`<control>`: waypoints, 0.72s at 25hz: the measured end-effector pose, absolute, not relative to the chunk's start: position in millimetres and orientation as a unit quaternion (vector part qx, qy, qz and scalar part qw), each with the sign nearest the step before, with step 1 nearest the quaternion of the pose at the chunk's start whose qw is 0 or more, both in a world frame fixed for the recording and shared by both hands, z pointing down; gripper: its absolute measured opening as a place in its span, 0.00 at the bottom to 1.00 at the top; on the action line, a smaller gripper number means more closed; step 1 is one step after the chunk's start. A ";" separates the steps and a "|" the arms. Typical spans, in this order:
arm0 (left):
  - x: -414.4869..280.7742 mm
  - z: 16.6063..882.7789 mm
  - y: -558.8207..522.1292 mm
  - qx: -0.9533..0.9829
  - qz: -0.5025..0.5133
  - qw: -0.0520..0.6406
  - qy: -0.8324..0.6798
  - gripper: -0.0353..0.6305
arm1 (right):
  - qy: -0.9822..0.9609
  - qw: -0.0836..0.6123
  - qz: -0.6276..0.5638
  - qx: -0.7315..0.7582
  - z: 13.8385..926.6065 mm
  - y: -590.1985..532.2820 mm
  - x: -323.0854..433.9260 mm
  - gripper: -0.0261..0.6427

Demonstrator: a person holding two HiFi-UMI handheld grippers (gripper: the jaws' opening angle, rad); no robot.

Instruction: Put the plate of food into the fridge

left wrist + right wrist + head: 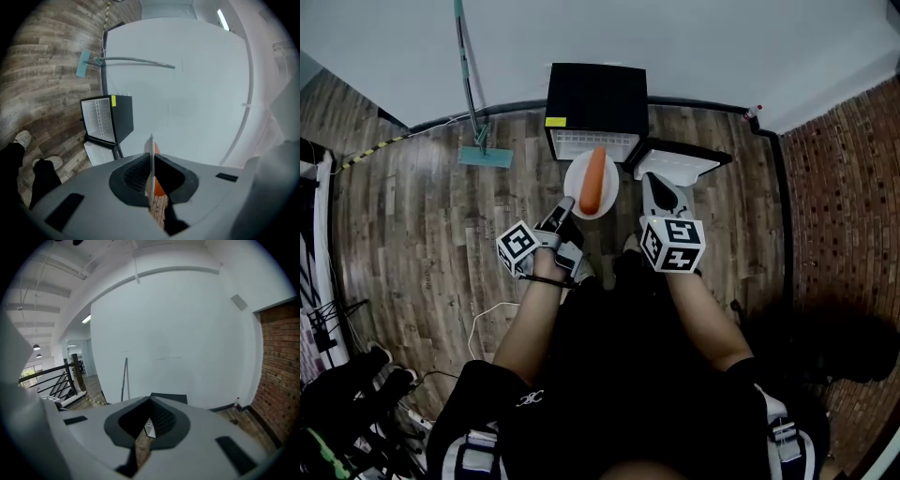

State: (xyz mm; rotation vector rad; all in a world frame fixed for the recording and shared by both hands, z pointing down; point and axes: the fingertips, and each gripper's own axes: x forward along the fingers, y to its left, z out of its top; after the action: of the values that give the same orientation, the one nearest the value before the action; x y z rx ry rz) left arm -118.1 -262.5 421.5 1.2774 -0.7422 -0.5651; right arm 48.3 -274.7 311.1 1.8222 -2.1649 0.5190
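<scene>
A white plate point(581, 178) carrying a long orange carrot point(593, 180) hangs just in front of the small black fridge point(596, 98). My left gripper point(565, 208) is shut on the plate's near rim. In the left gripper view the plate point(151, 143) runs edge-on between the jaws of my left gripper point(151, 164), with the carrot point(160, 188) showing beside it. The fridge point(107, 123) stands open, its white inside visible. Its door point(677, 165) is swung out to the right. My right gripper point(662, 194) hovers by that door, shut with nothing held.
A teal mop point(481, 150) leans on the white wall left of the fridge. A brick wall point(844, 216) rises on the right, with a small bottle point(757, 112) at its corner. Cables and gear point(347, 403) lie at the lower left. The floor is wood plank.
</scene>
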 end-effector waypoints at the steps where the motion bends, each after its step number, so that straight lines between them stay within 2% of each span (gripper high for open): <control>1: -116.5 426.8 -264.4 0.570 -0.255 0.706 -0.334 0.09 | -0.746 0.133 0.181 0.626 315.6 -279.1 49.9 0.06; 6: -108.6 458.5 -287.2 0.569 -0.251 0.705 -0.342 0.09 | -0.757 0.134 0.196 0.609 337.6 -313.6 65.1 0.06; 11: -89.9 504.0 -324.0 0.576 -0.254 0.696 -0.344 0.09 | -0.772 0.104 0.215 0.589 369.5 -358.3 92.4 0.06; 18: -64.1 642.8 -399.9 0.593 -0.278 0.681 -0.328 0.09 | -0.802 0.090 0.198 0.556 520.4 -427.4 99.1 0.06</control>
State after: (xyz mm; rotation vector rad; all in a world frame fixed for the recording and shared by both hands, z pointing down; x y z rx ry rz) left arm -64.1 -399.9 642.8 1.3303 -0.7356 -0.6232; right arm 99.1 -427.4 520.4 1.6539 -2.3853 0.5899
